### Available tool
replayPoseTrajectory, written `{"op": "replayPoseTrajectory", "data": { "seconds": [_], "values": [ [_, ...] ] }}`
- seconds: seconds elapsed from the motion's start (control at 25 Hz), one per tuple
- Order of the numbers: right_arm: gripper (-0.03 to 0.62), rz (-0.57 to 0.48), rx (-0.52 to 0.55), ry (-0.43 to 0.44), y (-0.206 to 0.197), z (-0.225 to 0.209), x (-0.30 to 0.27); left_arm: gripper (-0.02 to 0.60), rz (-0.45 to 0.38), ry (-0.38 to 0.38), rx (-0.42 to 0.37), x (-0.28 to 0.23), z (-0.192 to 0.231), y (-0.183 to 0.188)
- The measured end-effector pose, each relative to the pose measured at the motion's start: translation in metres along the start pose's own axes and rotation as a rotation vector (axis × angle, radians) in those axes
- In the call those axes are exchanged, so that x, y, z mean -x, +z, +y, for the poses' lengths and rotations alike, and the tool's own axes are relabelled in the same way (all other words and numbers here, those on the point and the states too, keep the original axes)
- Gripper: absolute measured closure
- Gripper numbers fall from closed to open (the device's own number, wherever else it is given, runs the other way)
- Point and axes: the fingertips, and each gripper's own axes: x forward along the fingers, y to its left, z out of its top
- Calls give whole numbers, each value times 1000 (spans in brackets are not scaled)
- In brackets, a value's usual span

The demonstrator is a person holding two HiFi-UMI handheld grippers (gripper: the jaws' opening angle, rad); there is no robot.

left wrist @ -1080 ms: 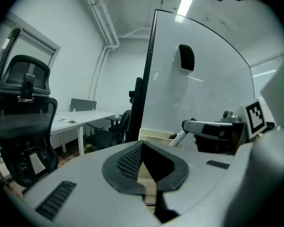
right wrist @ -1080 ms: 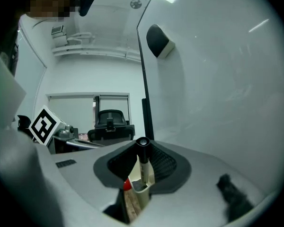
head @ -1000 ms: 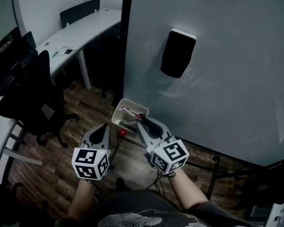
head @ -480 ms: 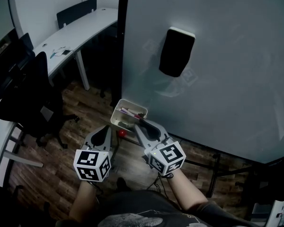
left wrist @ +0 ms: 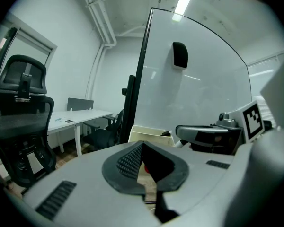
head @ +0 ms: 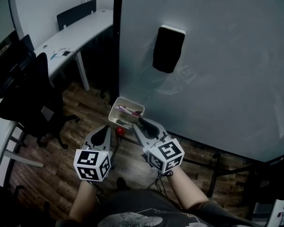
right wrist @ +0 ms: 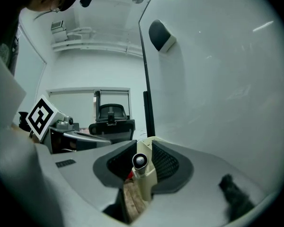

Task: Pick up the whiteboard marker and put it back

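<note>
Whiteboard marker with pale barrel and grey round end point(right wrist: 140, 161) is gripped between the pads of the right gripper point(head: 140, 125). The jaws are closed on the barrel, with nothing else between them. The long axis is read as crosswise to the jaws and roughly upright. The end face is seen at centre of the right gripper view, tipped back toward the camera, and the barrel runs down out of the jaws toward lower centre. In the head view the marker is mostly masked by the jaws.

Key relation: the cream rectangular plastic tray point(head: 112, 112) lies directly beyond the right gripper's tips, just up and left of them at centre of the head view. The tips are just beside its near rim. The tray is hung at the lower edge of the large grey-white whiteboard point(head: 217, 89). Other markers, one of them pinkish point(head: 128, 110), are already laid in it. A black rectangular eraser point(head: 168, 48) is stuck higher on the board, well apart.

The left gripper point(head: 104, 128) is closed, tips together, with nothing held. It is parked lower left, beside the right one and farther from the tray. A small red round object point(head: 119, 131) is seen between the two grippers, below the tray. What it is cannot be told.

Judgement: the put-back falls to the right hand. A short advance up-left over the rim is needed, and the upright barrel would likely have to be laid over to match the markers lying in the tray.
</note>
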Motion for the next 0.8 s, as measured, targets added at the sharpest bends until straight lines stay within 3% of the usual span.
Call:
{"op": "replayPoseTrajectory", "data": {
  "seconds": [0.8],
  "values": [
    [499, -55, 6, -18, 17, 9, 69, 569, -40, 4, -25, 37, -55, 4]
  ]
}}
